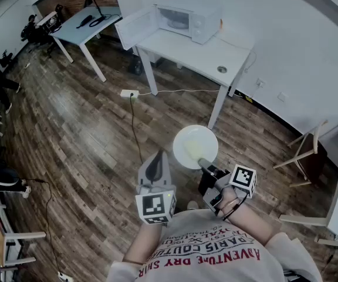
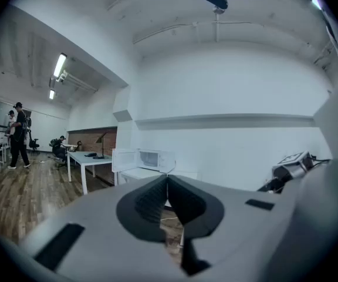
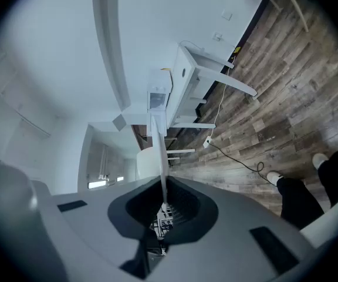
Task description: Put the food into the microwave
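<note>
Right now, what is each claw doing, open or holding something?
Left claw: closed, empty.
Right claw: closed on the rim of the white plate.

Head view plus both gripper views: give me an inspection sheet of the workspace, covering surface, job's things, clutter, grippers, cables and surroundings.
Surface: white table, ahead of the person.
Job's things: microwave on the table, its door open; plate held over the floor, short of the table; its contents too pale to tell.
Clutter: small round item on the table.
Grippers: left gripper shut, empty; right gripper shut on the plate's rim.
Cables: power strip on the floor, with a white cable and a dark cable.
Surroundings: wood floor, second table, chair.
</note>
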The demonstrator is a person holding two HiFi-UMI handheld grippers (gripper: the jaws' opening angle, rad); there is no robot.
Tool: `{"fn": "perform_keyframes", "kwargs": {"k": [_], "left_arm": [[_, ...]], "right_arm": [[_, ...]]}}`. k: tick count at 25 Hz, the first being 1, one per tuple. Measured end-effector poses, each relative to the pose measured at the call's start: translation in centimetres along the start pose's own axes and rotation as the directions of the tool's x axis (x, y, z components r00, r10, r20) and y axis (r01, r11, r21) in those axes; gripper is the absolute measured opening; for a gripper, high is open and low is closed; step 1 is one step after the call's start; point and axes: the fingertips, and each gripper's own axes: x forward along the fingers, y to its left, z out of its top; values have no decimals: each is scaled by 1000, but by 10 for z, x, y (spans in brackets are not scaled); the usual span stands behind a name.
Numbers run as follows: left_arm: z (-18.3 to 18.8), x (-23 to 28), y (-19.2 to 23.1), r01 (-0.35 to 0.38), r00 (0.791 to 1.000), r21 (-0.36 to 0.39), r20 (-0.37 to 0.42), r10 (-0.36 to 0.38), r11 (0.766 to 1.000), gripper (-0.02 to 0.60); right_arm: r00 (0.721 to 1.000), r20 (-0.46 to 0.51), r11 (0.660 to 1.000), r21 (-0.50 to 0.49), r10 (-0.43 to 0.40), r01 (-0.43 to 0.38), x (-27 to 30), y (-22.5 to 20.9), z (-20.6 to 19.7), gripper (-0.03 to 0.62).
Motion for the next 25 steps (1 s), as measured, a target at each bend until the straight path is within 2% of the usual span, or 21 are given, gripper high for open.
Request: {"fn": "perform_keyframes", "kwargs": {"k": [12, 19, 25], "left_arm": [[-4, -5, 22, -25, 1000, -6, -12, 25, 1000, 6], [-22, -1, 39, -46, 998, -36, -51, 45, 998, 6], [-21, 29, 64, -23, 998, -49, -59, 20, 999, 6]], "right_arm": [[999, -44, 999, -51, -14, 12, 18, 3, -15, 21], [998, -47, 999, -3, -37, 37, 29, -9, -15, 21], [999, -20, 999, 24, -45, 45, 54, -5, -4, 21]]}}
